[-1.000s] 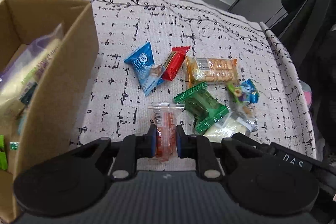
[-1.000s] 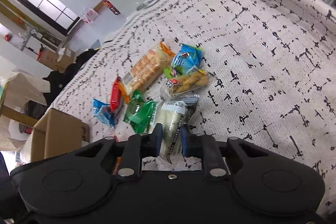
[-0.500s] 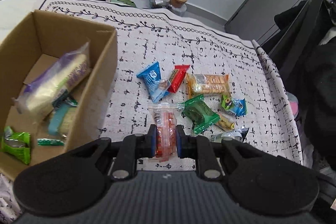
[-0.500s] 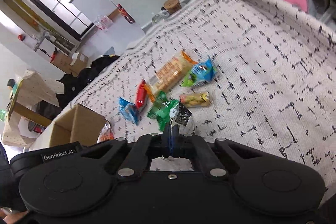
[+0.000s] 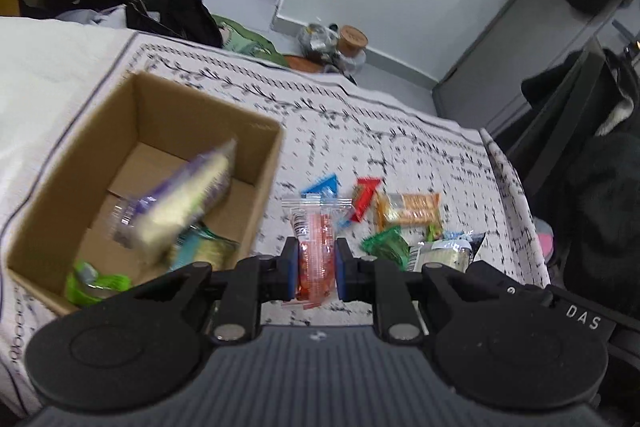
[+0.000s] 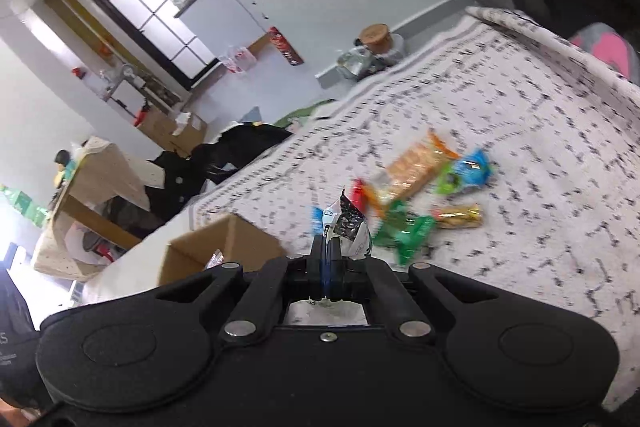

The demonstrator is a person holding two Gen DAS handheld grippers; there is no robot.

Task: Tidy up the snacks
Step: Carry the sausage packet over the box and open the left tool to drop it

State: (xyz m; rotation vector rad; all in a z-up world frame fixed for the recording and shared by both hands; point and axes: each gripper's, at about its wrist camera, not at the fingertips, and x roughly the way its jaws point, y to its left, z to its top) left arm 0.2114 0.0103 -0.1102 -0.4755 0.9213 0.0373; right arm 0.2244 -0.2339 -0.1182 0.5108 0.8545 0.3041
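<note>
Both grippers have lifted clear of the patterned cloth (image 5: 400,131) since a second ago, each carrying a snack. The left gripper (image 5: 317,263) is clamped on a clear pack of orange-red sticks (image 5: 316,247), held upright between its pads. The open box (image 5: 168,131), earlier at the far left edge of its view, now sits just ahead and left of it, so a drop into the box looks like the next step. The right gripper (image 6: 329,259) is pinched tight on the edge of a silver-and-black pouch (image 6: 348,227), which pokes up ahead of its tips; that pouch lay flat under it a second ago.

Five or so snacks are still loose on the cloth ahead and right of the left gripper, among them a cracker pack (image 5: 408,213) and a green wrapper (image 5: 386,247).

Both views are motion-blurred. The box contents are smeared, and the right view shows only a corner of the box.
</note>
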